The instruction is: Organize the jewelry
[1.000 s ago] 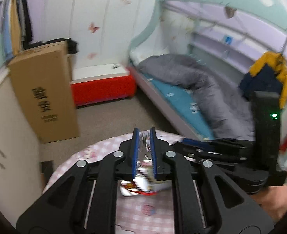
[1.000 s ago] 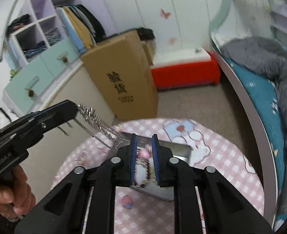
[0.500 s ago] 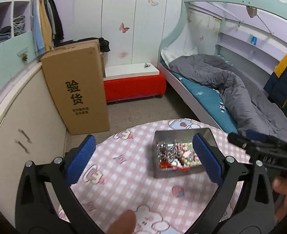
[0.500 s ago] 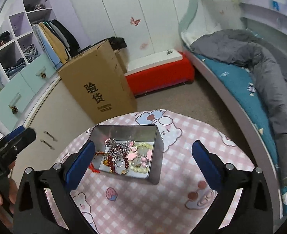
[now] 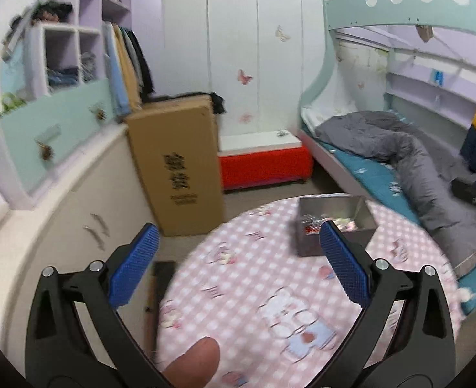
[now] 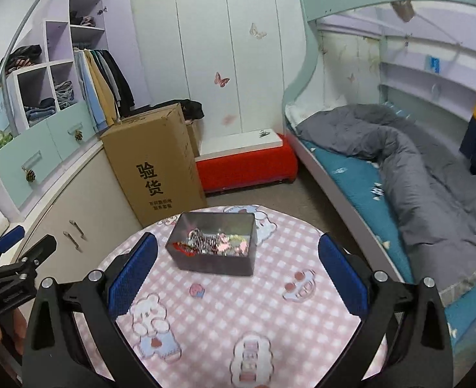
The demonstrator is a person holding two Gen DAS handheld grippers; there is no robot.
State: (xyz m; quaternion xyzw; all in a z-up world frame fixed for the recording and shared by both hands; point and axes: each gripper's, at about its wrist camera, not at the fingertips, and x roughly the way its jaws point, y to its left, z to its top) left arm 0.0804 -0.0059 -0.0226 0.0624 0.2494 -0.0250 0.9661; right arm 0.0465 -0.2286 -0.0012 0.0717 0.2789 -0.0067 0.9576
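blur: jewelry (image 5: 315,221) in metal box (image 5: 334,208) smeared, pieces not told apart | cut off: fingertip (image 5: 194,363) by bottom edge

The tall cardboard box (image 6: 155,165) standing against the cabinet bears two large black printed characters, 验货, on its front (the smaller lines beneath them are too fine to read).

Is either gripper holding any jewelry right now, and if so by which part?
Nothing is held. The left gripper and right gripper are open and empty; the jewelry lies in the tin.
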